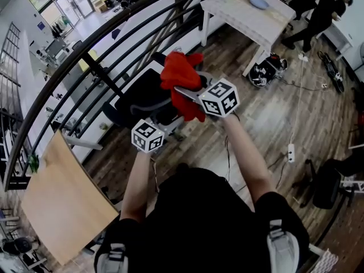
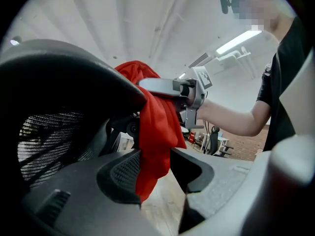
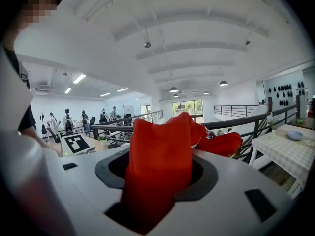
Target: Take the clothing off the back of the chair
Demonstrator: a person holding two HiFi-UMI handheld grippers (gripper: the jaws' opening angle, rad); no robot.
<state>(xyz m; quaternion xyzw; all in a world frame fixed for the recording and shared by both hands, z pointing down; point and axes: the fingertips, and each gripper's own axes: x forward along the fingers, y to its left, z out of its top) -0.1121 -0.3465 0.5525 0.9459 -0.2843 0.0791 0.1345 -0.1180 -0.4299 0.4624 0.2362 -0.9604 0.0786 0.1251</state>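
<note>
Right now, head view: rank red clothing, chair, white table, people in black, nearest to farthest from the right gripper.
1. red clothing, gripped by the right gripper
2. chair, just below
3. white table, upper right
4. people in black, beyond table

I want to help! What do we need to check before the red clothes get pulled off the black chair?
1. The right gripper clamps the red fabric garment: ok, fabric fills its jaws.
2. The left gripper grips it too: not ok, its jaws stand apart and the garment's tip only hangs between them.
3. The garment is free of the black office chair with the mesh back: cannot tell, its top lies close by the chair's upper edge.
4. The garment is clear of the black metal railing behind the chair: cannot tell.
</note>
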